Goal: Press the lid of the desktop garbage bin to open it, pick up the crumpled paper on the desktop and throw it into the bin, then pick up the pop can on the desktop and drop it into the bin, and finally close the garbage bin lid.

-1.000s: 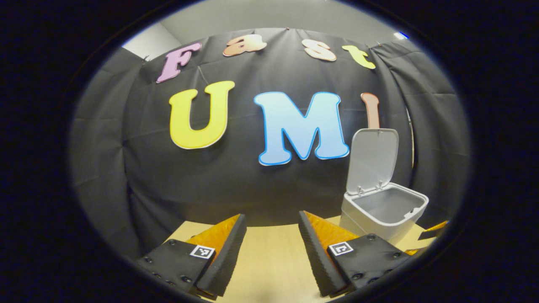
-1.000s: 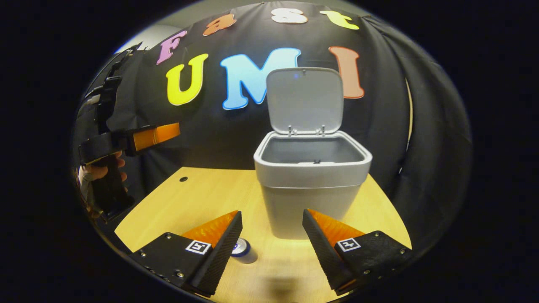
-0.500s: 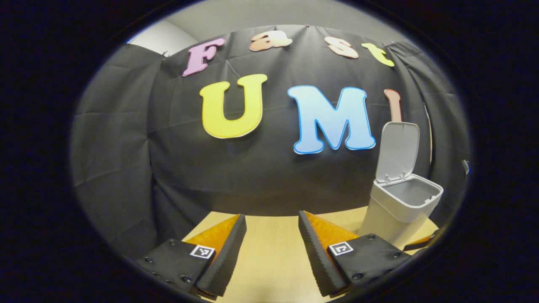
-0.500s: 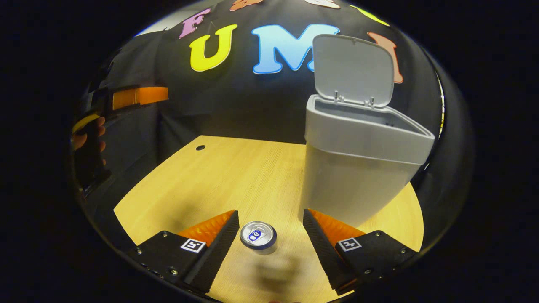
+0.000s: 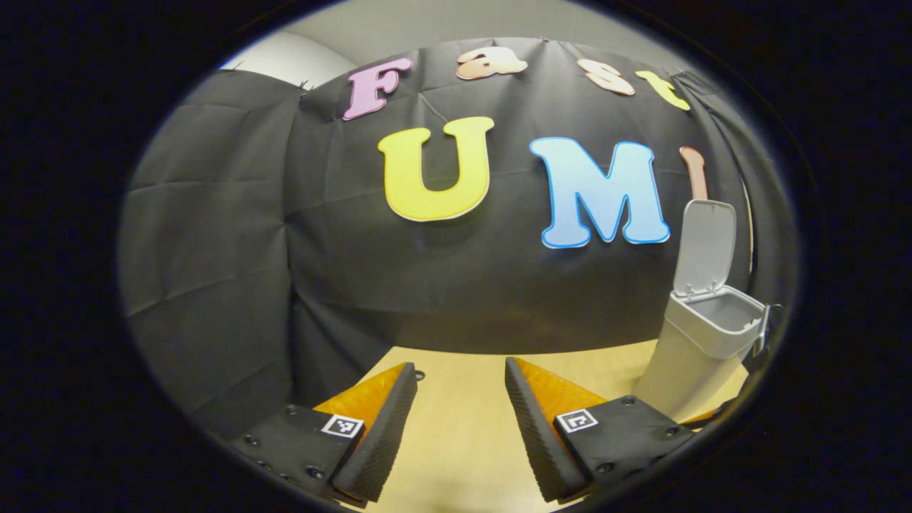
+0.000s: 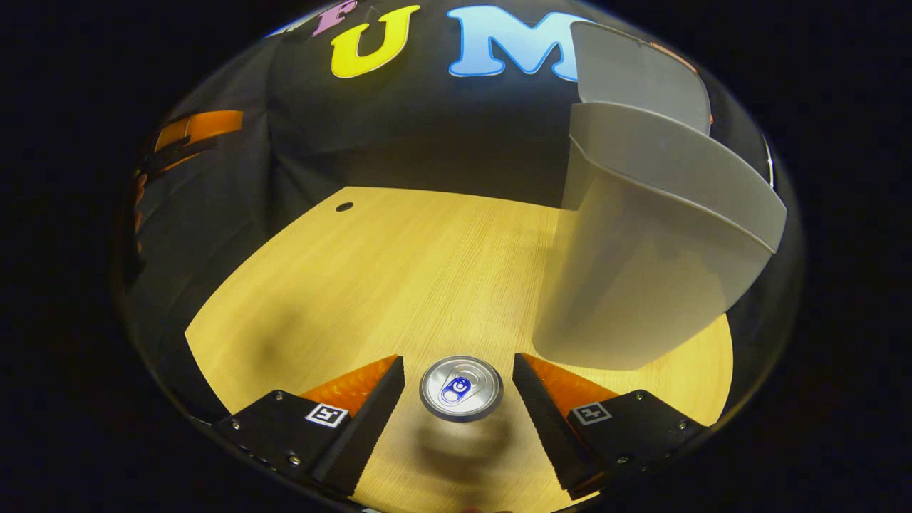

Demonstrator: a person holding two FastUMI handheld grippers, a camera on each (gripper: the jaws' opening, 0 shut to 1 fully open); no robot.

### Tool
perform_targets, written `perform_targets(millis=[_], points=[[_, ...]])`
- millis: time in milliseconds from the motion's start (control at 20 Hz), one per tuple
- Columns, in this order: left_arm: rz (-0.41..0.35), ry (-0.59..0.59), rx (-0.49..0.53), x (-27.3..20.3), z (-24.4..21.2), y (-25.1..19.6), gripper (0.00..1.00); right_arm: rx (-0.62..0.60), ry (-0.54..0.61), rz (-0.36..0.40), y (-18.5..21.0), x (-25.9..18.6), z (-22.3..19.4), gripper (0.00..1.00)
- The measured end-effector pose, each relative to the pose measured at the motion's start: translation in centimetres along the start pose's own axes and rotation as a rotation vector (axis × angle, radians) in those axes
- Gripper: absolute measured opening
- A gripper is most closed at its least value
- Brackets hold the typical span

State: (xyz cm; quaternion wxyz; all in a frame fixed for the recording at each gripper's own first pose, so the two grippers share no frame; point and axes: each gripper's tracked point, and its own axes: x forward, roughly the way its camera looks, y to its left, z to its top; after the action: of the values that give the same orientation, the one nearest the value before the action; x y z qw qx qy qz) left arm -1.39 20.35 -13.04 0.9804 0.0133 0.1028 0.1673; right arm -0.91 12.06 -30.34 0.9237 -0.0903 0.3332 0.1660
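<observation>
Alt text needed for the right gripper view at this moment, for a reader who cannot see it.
The right tongs are open, straddling an upright pop can seen from above on a wooden desktop, fingers not touching it. A pale garbage bin with its lid raised stands close on the right.

No legible text on the pop can (image 6: 461, 389) or bin (image 6: 655, 235).

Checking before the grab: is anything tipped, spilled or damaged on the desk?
Nothing stands out. The silver pop can stands upright between the open right gripper fingers, the grey plastic bin is upright with its lid raised, and the wooden desk looks dry.
</observation>
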Motion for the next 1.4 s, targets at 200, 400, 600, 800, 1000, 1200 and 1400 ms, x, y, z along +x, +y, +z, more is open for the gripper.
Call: perform_targets(millis=[200,400,600,800,1000,1200,1400], points=[[0.013,0.008,-0.007,0.3,-0.4,1.0,0.87,0.005,0.039,-0.014,-0.1,0.9,-1.1,0.98],[0.016,0.015,-0.020,0.6,-0.7,1.2,0.81,0.024,0.066,-0.025,-0.3,1.5,-1.8,0.98],[0.013,0.017,-0.019,1.0,-0.8,1.0,0.83,0.027,0.085,-0.055,-1.4,2.1,-2.0,0.86],[0.000,0.020,-0.022,1.2,-0.9,0.2,0.83,0.053,0.048,-0.047,-1.3,1.0,-0.8,0.84],[-0.018,0.021,-0.021,1.4,-0.8,-0.9,0.83,0.072,-0.030,-0.035,-1.3,-0.6,2.3,0.84],[-0.042,0.019,-0.018,1.6,-0.7,-2.0,0.87,0.070,-0.120,-0.023,-1.0,-2.4,6.0,0.84],[-0.058,0.020,-0.021,1.7,-0.6,-2.9,0.80,0.039,-0.245,-0.011,-0.4,-5.2,11.1,0.84]])
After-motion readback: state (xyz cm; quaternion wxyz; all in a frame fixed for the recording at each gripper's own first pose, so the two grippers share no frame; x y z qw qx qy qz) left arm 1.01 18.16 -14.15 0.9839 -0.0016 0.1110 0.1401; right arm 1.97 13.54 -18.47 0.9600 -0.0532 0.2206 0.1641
